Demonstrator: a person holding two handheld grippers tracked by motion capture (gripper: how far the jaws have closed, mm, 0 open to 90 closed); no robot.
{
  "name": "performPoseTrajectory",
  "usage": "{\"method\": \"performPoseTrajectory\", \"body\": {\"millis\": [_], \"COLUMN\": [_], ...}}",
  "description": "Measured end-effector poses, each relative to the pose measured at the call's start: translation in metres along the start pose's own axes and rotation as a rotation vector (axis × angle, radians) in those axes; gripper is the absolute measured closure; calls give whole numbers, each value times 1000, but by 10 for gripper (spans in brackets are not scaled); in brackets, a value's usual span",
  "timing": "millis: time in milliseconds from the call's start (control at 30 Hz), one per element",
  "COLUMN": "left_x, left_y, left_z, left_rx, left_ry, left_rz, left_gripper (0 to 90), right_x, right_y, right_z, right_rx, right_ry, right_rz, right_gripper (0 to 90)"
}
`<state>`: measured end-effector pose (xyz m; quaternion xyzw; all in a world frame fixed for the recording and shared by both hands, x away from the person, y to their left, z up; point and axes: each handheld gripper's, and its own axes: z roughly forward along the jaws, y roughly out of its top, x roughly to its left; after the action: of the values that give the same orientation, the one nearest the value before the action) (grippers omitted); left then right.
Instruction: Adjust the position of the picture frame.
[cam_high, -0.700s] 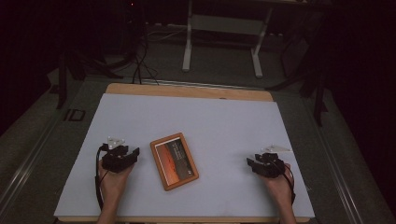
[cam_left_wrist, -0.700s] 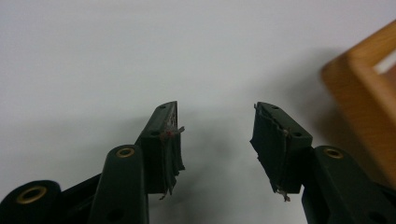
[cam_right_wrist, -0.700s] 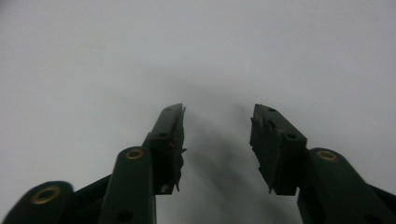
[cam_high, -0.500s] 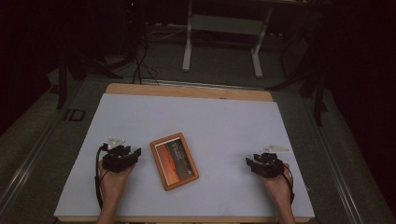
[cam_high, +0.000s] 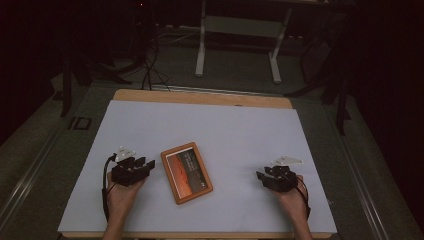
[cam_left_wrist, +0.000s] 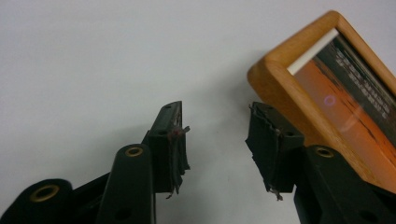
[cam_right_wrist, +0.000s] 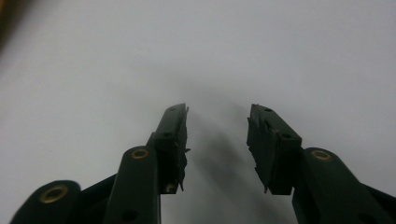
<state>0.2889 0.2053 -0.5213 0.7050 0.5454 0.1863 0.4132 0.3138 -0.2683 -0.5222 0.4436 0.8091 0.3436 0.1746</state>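
Observation:
A wooden-framed picture (cam_high: 186, 172) with an orange and dark image lies flat on the white table cover, near the front middle. In the left gripper view its frame corner (cam_left_wrist: 280, 65) sits just beyond the right jaw. My left gripper (cam_high: 145, 164) rests on the cover just left of the frame, open and holding nothing (cam_left_wrist: 215, 140). My right gripper (cam_high: 262, 176) rests on the cover well to the right of the frame, also open and holding nothing (cam_right_wrist: 217, 140).
The white cover (cam_high: 210, 130) spans the wooden table (cam_high: 200, 97). Beyond the far edge stand a white metal stand (cam_high: 237, 45) and floor cables (cam_high: 150, 65) in a dark room. A person's hands hold both grippers at the front edge.

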Motion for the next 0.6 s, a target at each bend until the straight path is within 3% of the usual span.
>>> {"method": "performPoseTrajectory", "body": {"millis": [67,100,233,467,600], "left_x": [0,-4,-9,-10,-10], "left_y": [0,1,2,3,3], "left_z": [0,-1,-2,-5,-6], "left_rx": [0,2,4,-9,-13], "left_ry": [0,-15,-38,-70,-87], "left_rz": [0,26,41,24,24], "left_gripper": [562,563,561,546,542], "right_x": [2,6,19,30,36], "right_y": [1,2,5,14,20], "right_z": [0,0,3,1,2], "right_rx": [-2,-6,-15,-42,-39], "right_ry": [5,38,53,102,116], "right_rz": [-9,-13,-43,-75,-106], "right_gripper": [590,672,738,889,898]}}
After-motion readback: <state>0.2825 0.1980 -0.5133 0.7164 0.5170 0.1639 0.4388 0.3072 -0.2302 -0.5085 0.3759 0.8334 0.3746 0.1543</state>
